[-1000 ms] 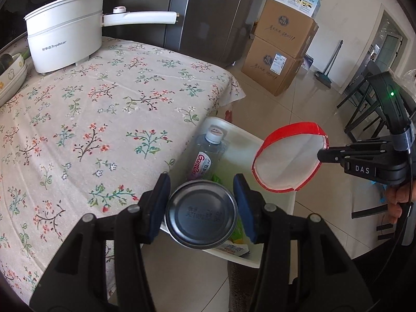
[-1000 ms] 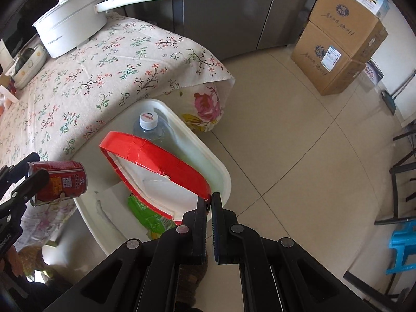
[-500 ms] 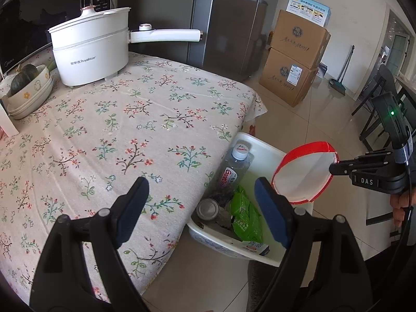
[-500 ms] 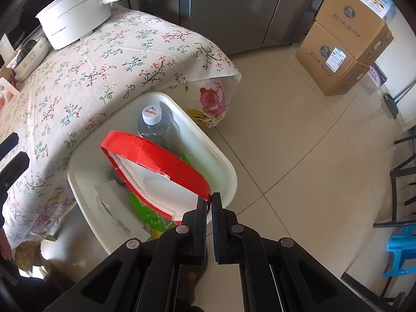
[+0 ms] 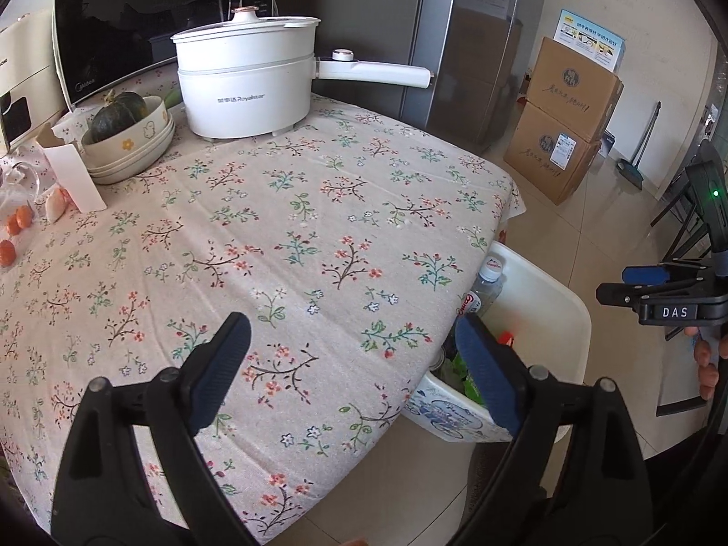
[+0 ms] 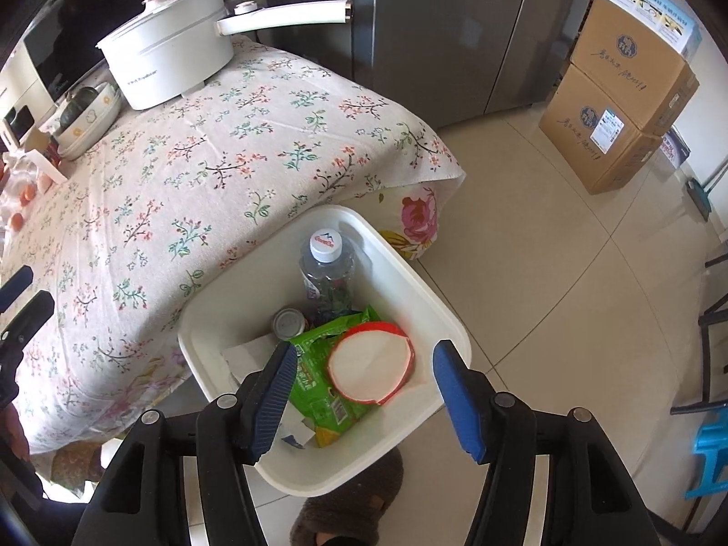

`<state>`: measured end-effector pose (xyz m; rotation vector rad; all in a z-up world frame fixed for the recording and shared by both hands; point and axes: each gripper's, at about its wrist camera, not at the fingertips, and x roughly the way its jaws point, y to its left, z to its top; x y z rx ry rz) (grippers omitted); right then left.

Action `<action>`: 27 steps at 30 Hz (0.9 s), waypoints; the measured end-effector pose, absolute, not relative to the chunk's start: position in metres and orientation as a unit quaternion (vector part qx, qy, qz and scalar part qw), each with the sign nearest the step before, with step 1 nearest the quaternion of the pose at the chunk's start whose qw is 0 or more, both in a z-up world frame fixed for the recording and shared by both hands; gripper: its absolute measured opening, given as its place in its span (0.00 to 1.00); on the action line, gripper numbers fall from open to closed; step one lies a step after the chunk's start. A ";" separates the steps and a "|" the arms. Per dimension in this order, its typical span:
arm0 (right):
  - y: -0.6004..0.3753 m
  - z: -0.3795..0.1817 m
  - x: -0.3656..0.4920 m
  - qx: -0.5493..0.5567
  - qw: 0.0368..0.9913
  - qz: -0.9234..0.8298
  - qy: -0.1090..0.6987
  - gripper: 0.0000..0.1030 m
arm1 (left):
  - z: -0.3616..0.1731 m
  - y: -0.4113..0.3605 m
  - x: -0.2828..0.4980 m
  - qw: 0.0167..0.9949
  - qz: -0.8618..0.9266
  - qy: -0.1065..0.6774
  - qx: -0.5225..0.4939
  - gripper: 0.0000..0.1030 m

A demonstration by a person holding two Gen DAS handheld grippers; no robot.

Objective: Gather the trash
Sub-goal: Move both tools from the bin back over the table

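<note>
A white plastic bin (image 6: 448,318) stands on the floor against the corner of the table, open at the top. Inside, a clear water bottle (image 6: 328,273) with a white cap stands upright at the far wall. Just in front of it a metal can (image 6: 288,322) shows its silver end. A green snack bag (image 6: 321,373) lies crumpled across the middle, and a red-rimmed paper bowl (image 6: 371,364) rests tilted on it, its white inside facing up. White paper (image 6: 245,355) lies along the left wall.
</note>
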<state>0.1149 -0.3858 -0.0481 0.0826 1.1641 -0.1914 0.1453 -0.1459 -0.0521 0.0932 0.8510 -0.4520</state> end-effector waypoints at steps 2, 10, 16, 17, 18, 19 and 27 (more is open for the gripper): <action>-0.377 -0.046 0.118 0.031 0.833 -0.085 0.546 0.63 | -0.051 -0.137 0.147 0.887 -0.208 0.410 0.043 0.89; -0.341 -0.037 0.129 0.019 0.843 -0.063 0.533 0.68 | -0.046 -0.098 0.149 0.895 -0.174 0.410 0.033 0.91; -0.310 -0.031 0.143 0.014 0.852 -0.042 0.522 0.71 | -0.042 -0.069 0.150 0.900 -0.148 0.410 0.019 0.93; -0.304 -0.030 0.145 0.012 0.853 -0.037 0.520 0.72 | -0.042 -0.064 0.150 0.900 -0.144 0.410 0.017 0.93; -0.297 -0.030 0.148 0.010 0.854 -0.033 0.519 0.72 | -0.041 -0.058 0.150 0.901 -0.140 0.410 0.016 0.93; -0.290 -0.030 0.151 0.008 0.855 -0.029 0.518 0.72 | -0.041 -0.052 0.150 0.902 -0.136 0.410 0.014 0.93; -0.235 -0.030 0.173 -0.006 0.859 0.006 0.512 0.75 | -0.041 -0.002 0.149 0.907 -0.092 0.411 0.000 0.93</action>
